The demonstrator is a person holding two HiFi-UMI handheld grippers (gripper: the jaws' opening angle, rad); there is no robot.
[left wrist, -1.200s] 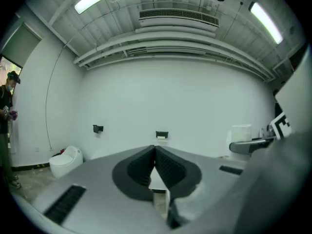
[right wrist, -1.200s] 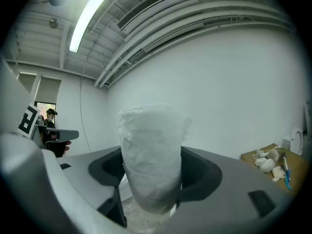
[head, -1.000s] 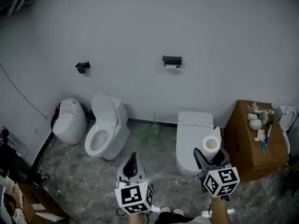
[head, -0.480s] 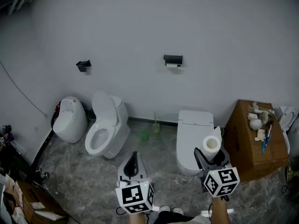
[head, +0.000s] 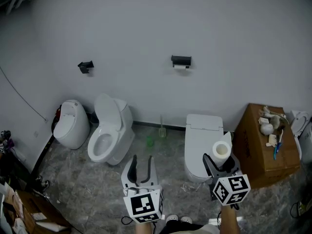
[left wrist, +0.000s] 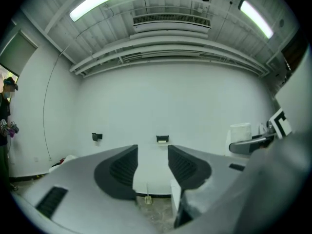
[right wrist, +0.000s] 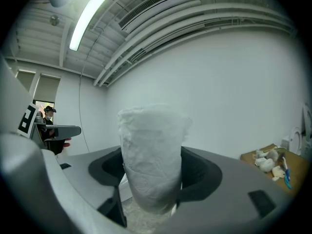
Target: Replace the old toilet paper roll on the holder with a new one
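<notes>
A black paper holder (head: 181,61) hangs on the white wall, with a thin remnant of the old roll (head: 179,67) under it; it also shows far off in the left gripper view as the holder (left wrist: 162,139). My right gripper (head: 220,156) is shut on a new white toilet paper roll (head: 221,150), which stands upright between the jaws as the roll (right wrist: 152,155). My left gripper (head: 140,162) is low in the middle of the head view; its jaws are opening and nothing is between them, as the left gripper (left wrist: 152,164) view confirms.
Two white toilets (head: 111,128) (head: 203,143) and a small white bin (head: 71,125) stand along the wall. A cardboard box (head: 268,152) with small items on top is at the right. A second black bracket (head: 86,66) is on the wall to the left. A person (left wrist: 6,121) stands at the left.
My left gripper's jaws have spread apart from a shut state. The right gripper and its roll have stayed in place.
</notes>
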